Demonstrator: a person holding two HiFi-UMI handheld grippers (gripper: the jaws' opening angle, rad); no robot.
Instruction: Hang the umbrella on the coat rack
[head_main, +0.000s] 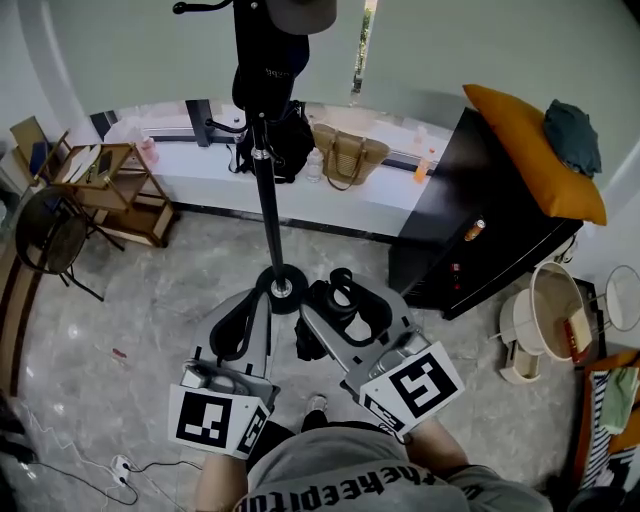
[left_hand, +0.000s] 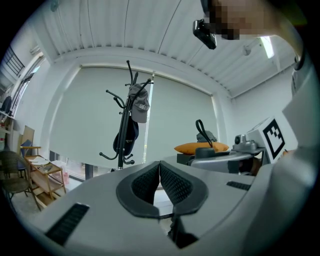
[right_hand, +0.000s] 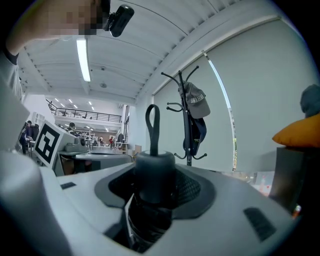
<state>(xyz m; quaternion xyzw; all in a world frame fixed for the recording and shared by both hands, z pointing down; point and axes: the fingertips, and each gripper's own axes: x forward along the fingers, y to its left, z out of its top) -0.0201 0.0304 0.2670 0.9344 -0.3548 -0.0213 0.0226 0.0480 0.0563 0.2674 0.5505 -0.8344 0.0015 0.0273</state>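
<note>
The black coat rack (head_main: 268, 200) rises straight ahead from a round base (head_main: 281, 289); a cap (left_hand: 140, 102) and a dark bag hang on its upper hooks. My right gripper (head_main: 347, 303) is shut on a folded black umbrella (head_main: 343, 298), just right of the base. In the right gripper view the umbrella's handle (right_hand: 154, 175) fills the jaws of the right gripper (right_hand: 155, 182), its strap loop (right_hand: 152, 125) sticking up, with the coat rack (right_hand: 187, 120) beyond. My left gripper (head_main: 240, 322) is shut and empty, its pads (left_hand: 170, 181) pressed together.
A black cabinet (head_main: 480, 220) with an orange cushion (head_main: 535, 150) stands to the right. A straw bag (head_main: 348, 155) sits on the window ledge behind the rack. At the left are a wooden shelf (head_main: 115, 190) and a dark chair (head_main: 50, 240); white tubs (head_main: 555, 310) are at the far right.
</note>
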